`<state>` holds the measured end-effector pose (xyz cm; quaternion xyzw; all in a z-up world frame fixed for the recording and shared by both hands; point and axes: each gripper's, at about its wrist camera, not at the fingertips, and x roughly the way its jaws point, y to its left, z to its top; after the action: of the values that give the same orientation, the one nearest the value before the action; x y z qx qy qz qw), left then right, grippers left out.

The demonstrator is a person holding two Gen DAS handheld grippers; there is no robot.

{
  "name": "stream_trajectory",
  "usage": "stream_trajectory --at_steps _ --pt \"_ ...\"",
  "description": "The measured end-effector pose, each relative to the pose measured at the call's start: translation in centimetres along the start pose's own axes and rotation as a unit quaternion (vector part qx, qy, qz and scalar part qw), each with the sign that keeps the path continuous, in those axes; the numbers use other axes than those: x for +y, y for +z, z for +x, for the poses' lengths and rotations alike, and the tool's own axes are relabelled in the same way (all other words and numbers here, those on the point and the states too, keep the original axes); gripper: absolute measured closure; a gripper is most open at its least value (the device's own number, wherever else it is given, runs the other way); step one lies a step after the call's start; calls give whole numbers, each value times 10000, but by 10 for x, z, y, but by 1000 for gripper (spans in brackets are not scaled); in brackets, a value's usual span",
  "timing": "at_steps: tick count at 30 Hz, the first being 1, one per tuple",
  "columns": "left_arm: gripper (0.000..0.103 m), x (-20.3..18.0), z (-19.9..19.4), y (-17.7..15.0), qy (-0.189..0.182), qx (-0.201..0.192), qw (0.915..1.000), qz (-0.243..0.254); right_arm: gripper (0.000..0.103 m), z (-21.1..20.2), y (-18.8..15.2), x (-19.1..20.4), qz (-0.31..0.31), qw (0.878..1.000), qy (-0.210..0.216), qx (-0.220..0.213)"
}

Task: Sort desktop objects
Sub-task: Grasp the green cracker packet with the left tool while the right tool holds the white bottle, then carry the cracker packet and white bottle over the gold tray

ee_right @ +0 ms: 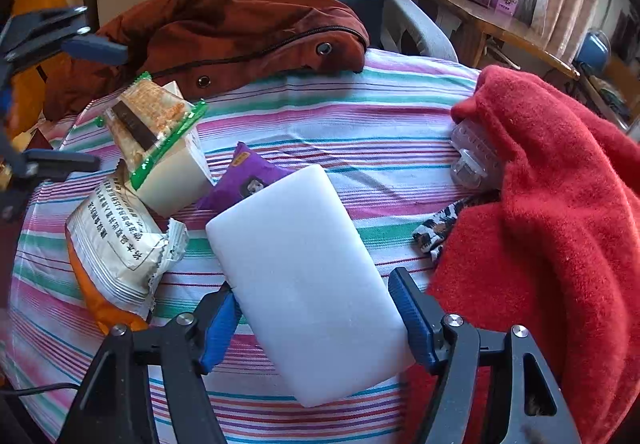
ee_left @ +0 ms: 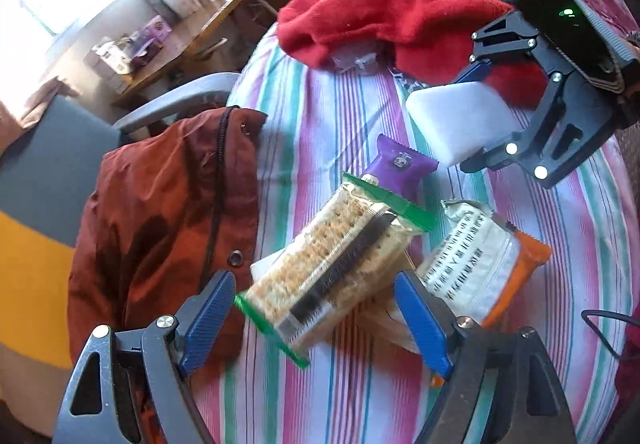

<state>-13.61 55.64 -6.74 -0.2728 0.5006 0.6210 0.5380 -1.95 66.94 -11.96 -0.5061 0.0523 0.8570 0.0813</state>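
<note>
striped cloth [ee_right: 360, 116] covers the tabletop; open room only in the middle band. far edge blocked by a rust-brown jacket [ee_right: 240, 28] draped over it, with a grey chair [ee_left: 52, 164] behind. a red fleece blanket [ee_right: 560, 204] heaps along the other side, a clear plastic item [ee_right: 472, 160] half under it.

left gripper [ee_left: 316, 320]: jaws wide apart, nothing pressed. the green-edged cracker pack [ee_left: 332, 264] lies tilted between the blue pads [ee_left: 208, 320], clear of both, resting on a cream box [ee_right: 172, 180]. no earlier frame here to compare.

right gripper [ee_right: 316, 324]: jaws clamped on a white block [ee_right: 304, 276], pads against its two long sides, the block sticking forward above the cloth.

snack cluster sits between the two grippers: purple packet [ee_left: 400, 164] just beyond the cracker pack, partly hidden behind the white block in the right wrist view; orange-and-white packet [ee_left: 476, 264] beside the left gripper's right pad, touching the cream box.
</note>
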Motion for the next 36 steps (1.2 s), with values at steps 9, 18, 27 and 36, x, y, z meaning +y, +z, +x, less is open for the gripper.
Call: stream_trajectory --at_steps 9,18,27,36 --pt "34 18 17 3 -760 -13 9948 -674 31 5 -1 4 -134 9999 -76 56" --pt "50 2 -3 -17 -648 -289 9869 -1450 31 2 0 2 -67 9999 -63 -65" --pt "51 -15 -36 -71 -284 -635 9488 -3081 31 6 -2 -3 73 9998 -149 -57" --pt "51 -44 -74 -130 320 -662 9074 -4137 31 16 -5 -8 256 9993 -251 94"
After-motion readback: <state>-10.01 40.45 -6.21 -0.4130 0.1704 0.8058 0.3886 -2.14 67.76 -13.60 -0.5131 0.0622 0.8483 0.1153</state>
